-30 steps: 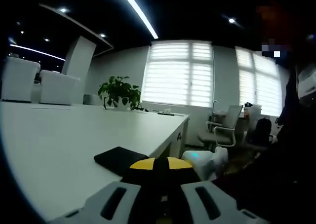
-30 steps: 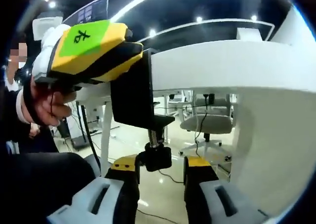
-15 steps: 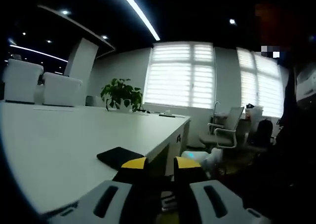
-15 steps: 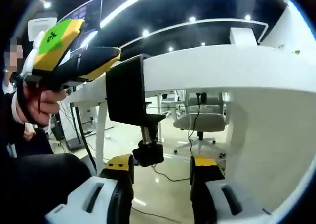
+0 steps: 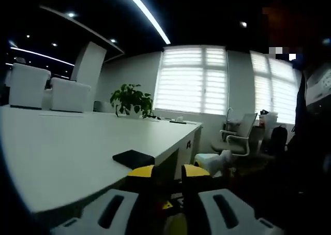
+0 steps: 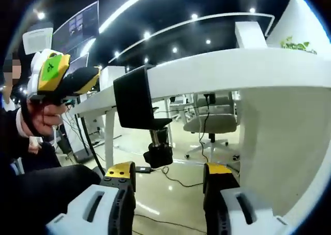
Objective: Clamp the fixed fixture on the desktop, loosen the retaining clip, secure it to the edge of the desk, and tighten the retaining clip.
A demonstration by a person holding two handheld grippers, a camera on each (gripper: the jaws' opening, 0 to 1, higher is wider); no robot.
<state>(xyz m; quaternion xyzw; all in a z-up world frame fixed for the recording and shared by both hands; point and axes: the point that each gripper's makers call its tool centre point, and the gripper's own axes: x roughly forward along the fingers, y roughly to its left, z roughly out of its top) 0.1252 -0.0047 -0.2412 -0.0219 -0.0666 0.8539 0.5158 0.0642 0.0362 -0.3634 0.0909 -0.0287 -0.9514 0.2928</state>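
The clamp [image 6: 139, 103] grips the near edge of the white counter [image 6: 248, 69]. In the right gripper view its black body wraps the edge, with a screw and a black knob [image 6: 158, 155] hanging below the underside. From above, in the left gripper view, just the flat black top plate of the clamp [image 5: 133, 158] shows, lying on the counter [image 5: 67, 142] at its near edge; the part under the edge is hidden there.

The right gripper [image 6: 169, 175] sits below the knob with its yellow-tipped fingers spread wide, one to each side and clear of it, holding nothing. The left gripper [image 5: 167, 172] has its fingers a narrow gap apart, just off the counter edge beside the top plate; whether they touch the clamp is hard to tell, and what lies low between them is dark. In the right gripper view the left gripper [image 6: 64, 79] appears at the left, off the clamp, held in a person's hand [image 6: 44, 118]; its tips are too small to read there.

The counter top is long, white and bare around the clamp, running to a potted plant [image 5: 129, 98] at its far end. Beyond are bright windows with blinds [image 5: 191, 79], an office chair [image 5: 235, 139] by the far corner, and white chair backs [image 5: 46, 87] along the far side. Under the counter a shiny floor [image 6: 170, 193] shows a cable and another chair [image 6: 209, 123], with open space around the knob. The right of the left gripper view is too dark to read.
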